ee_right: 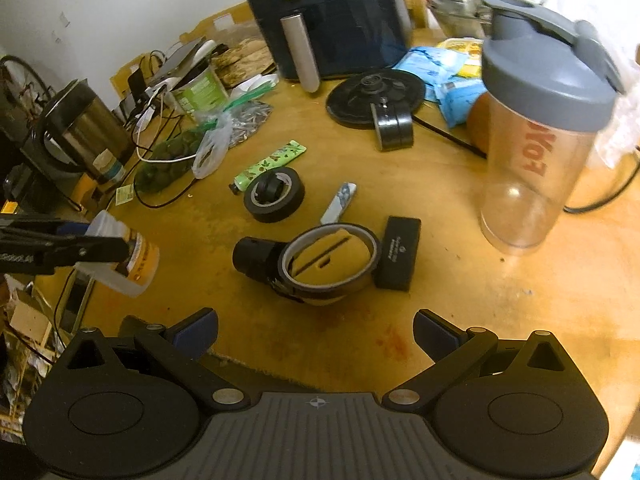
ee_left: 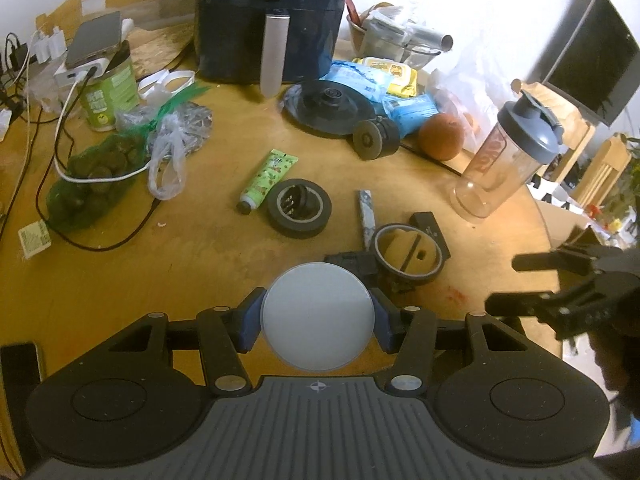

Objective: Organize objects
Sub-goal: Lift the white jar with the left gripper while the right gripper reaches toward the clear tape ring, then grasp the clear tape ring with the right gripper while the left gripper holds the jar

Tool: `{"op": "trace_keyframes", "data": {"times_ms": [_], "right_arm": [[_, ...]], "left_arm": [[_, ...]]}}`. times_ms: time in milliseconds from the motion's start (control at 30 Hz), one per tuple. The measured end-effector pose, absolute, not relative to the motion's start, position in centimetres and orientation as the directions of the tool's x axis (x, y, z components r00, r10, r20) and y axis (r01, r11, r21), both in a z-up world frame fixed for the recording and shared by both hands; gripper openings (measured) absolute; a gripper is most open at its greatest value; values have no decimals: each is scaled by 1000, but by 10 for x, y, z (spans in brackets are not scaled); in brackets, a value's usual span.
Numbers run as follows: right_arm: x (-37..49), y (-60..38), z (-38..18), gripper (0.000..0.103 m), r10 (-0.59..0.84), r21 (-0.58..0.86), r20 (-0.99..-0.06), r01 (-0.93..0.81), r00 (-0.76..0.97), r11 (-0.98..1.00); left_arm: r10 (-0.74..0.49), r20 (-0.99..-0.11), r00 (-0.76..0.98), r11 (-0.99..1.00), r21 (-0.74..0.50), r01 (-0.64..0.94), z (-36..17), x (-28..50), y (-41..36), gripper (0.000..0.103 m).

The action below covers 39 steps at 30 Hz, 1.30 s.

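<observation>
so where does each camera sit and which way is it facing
Left wrist: on the left gripper, angled down across the table; its pads clamp a white-lidded bottle, with the right gripper at the right edge.
Right wrist: on the right gripper, open and empty, angled down at the amber tape roll.
Shared: air fryer, black tape roll, shaker bottle.

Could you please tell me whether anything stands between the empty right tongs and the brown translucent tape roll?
Nothing visible does: only bare wooden table lies between the open right tongs and the brown translucent tape roll.
</observation>
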State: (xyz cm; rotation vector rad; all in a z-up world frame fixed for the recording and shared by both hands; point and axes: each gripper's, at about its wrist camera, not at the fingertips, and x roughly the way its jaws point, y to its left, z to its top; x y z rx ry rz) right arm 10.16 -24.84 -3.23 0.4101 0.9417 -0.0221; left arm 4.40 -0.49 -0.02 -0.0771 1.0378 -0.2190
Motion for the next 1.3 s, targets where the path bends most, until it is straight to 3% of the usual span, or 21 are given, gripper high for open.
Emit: {"op": "trace_keyframes", "data": {"times_ms": [1000, 1100, 1167, 1300], "right_arm": [[197, -248, -87, 103, 164, 240, -852, 92, 498, 966], [201, -246, -90, 100, 168, 240, -856, 87, 490, 967], [204, -244, -93, 92, 162, 232, -863, 92, 479, 968], [205, -243, -94, 91, 147, 219, -871, 102, 468, 971]], "left_arm": [[-191, -857, 479, 978, -209, 16, 1, 9, 35, 53], [-182, -858, 479, 978, -209, -2, 0, 6, 40, 53], [-178, -860, 478, 978, -209, -12, 0, 4, 42, 53], [-172, -861, 478, 977, -210, -28, -1, -1, 46, 53]]}}
